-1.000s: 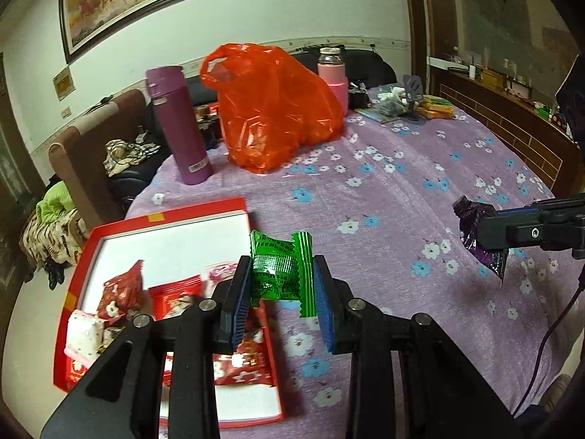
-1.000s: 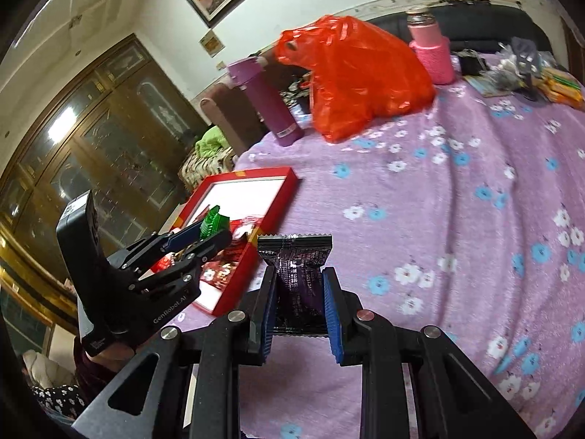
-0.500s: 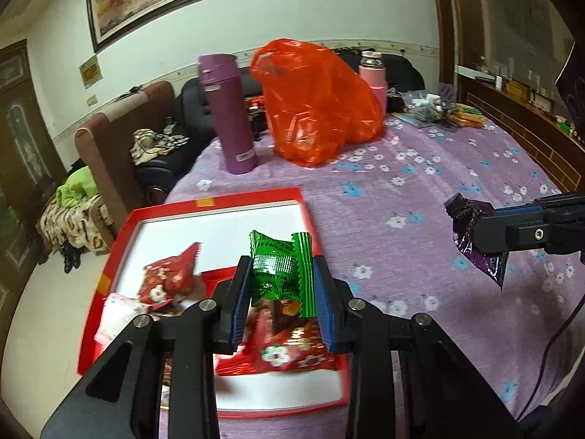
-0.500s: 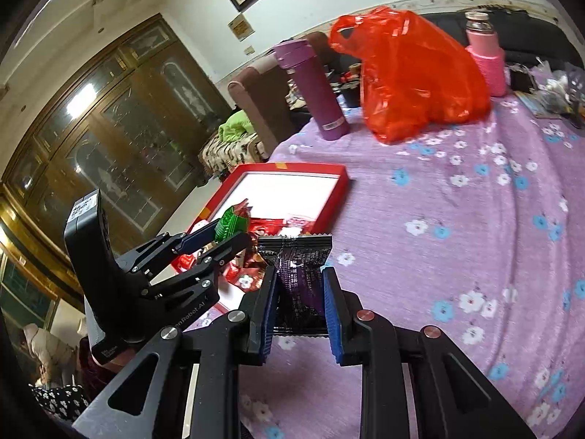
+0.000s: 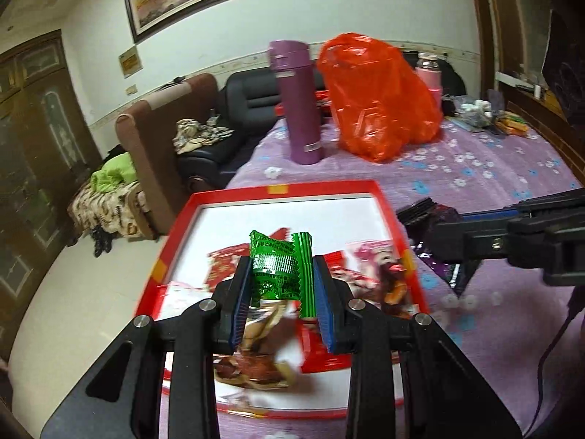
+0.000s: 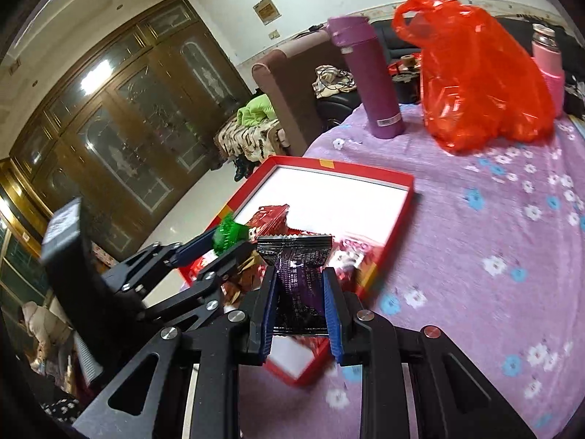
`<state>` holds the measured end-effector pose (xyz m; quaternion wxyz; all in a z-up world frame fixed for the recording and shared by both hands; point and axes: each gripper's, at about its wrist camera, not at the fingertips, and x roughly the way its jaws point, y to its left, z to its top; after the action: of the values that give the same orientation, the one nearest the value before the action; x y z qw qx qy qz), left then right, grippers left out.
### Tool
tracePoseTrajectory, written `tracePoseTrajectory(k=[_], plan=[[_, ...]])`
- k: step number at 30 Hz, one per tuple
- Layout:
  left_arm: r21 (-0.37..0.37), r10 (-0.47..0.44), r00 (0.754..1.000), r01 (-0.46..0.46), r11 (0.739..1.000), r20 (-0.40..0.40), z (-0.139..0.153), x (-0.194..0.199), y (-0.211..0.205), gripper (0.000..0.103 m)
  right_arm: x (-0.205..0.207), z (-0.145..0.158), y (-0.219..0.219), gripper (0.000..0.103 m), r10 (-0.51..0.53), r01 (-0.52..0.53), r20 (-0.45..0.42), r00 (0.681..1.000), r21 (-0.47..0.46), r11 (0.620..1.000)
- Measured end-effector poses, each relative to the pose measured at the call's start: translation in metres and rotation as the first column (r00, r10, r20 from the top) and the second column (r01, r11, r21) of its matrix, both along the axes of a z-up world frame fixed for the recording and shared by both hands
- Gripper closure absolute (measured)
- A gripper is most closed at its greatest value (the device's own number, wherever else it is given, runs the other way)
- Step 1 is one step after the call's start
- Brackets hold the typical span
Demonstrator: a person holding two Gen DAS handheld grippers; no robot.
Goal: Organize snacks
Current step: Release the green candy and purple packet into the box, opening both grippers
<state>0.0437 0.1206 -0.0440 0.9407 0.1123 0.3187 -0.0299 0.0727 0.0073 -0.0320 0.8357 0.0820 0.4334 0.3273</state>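
Note:
My left gripper (image 5: pixel 280 289) is shut on a green snack packet (image 5: pixel 280 267) and holds it above the red box (image 5: pixel 321 187), which has a white floor and several red snack packets (image 5: pixel 373 267) in its near half. My right gripper (image 6: pixel 299 300) is shut on a dark purple snack packet (image 6: pixel 298 274) and holds it over the box's near right corner (image 6: pixel 380 256). In the left wrist view the right gripper (image 5: pixel 431 230) with the purple packet (image 5: pixel 438 219) is at the box's right edge. In the right wrist view the left gripper (image 6: pixel 228 243) with the green packet (image 6: pixel 230 236) is over the box.
A purple flask (image 5: pixel 298 102), an orange plastic bag (image 5: pixel 376 98) and a pink bottle (image 5: pixel 429 73) stand at the back of the purple flowered tablecloth (image 5: pixel 475 168). Small clutter (image 5: pixel 486 117) lies at the far right. A brown sofa (image 5: pixel 157 146) and floor lie beyond the left table edge.
Both grippers have moved left toward the red box with their packets. The left one has gone from the box's right edge to over the snack pile; the right one now reaches the box's edge.

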Motion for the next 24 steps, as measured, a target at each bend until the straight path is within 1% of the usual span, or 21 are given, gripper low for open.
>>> tracePoseTrajectory(k=[3, 4, 6, 9, 11, 12, 13, 15, 18, 24], plan=[[0.016, 0.052, 0.999, -0.052, 0.999, 0.000, -0.005, 0.006, 0.011, 0.073, 0.011, -0.012, 0.018, 0.078, -0.007, 0.007, 0.004, 1.000, -0.016, 1.000], [0.037, 0.086, 0.996, -0.086, 0.996, 0.010, -0.007, 0.008, 0.014, 0.072, 0.013, -0.014, 0.022, 0.076, -0.011, 0.011, 0.007, 1.000, -0.019, 1.000], [0.063, 0.129, 0.991, -0.130, 0.989, 0.017, -0.010, 0.013, 0.018, 0.069, 0.018, -0.019, 0.030, 0.075, -0.034, 0.035, 0.028, 0.999, -0.041, 0.999], [0.068, 0.186, 0.982, -0.187, 0.980, 0.020, -0.013, 0.017, 0.027, 0.068, 0.023, -0.024, 0.034, 0.066, -0.035, 0.036, 0.025, 0.999, -0.027, 0.999], [0.067, 0.201, 0.979, -0.202, 0.977, 0.025, -0.012, 0.018, 0.029, 0.065, 0.023, -0.023, 0.031, 0.065, -0.044, 0.044, 0.023, 0.999, -0.017, 0.999], [0.065, 0.206, 0.978, -0.207, 0.976, 0.026, -0.011, 0.017, 0.030, 0.060, 0.023, -0.023, 0.029, 0.064, -0.048, 0.048, 0.028, 0.998, -0.020, 0.999], [0.062, 0.211, 0.977, -0.212, 0.975, 0.029, -0.010, 0.016, 0.031, 0.056, 0.021, -0.022, 0.026, 0.062, -0.054, 0.055, 0.034, 0.998, -0.022, 0.998], [0.063, 0.211, 0.977, -0.213, 0.975, 0.038, -0.008, 0.013, 0.028, 0.056, 0.018, -0.019, 0.019, 0.059, -0.061, 0.062, 0.036, 0.997, -0.018, 0.998], [0.067, 0.206, 0.977, -0.210, 0.975, 0.052, -0.002, 0.006, 0.022, 0.051, 0.013, -0.016, 0.009, 0.053, -0.073, 0.073, 0.036, 0.997, -0.001, 0.997], [0.075, 0.202, 0.976, -0.208, 0.975, 0.083, 0.008, -0.006, 0.013, 0.045, -0.004, -0.007, -0.003, 0.052, -0.064, 0.064, 0.061, 0.996, 0.006, 0.998]])
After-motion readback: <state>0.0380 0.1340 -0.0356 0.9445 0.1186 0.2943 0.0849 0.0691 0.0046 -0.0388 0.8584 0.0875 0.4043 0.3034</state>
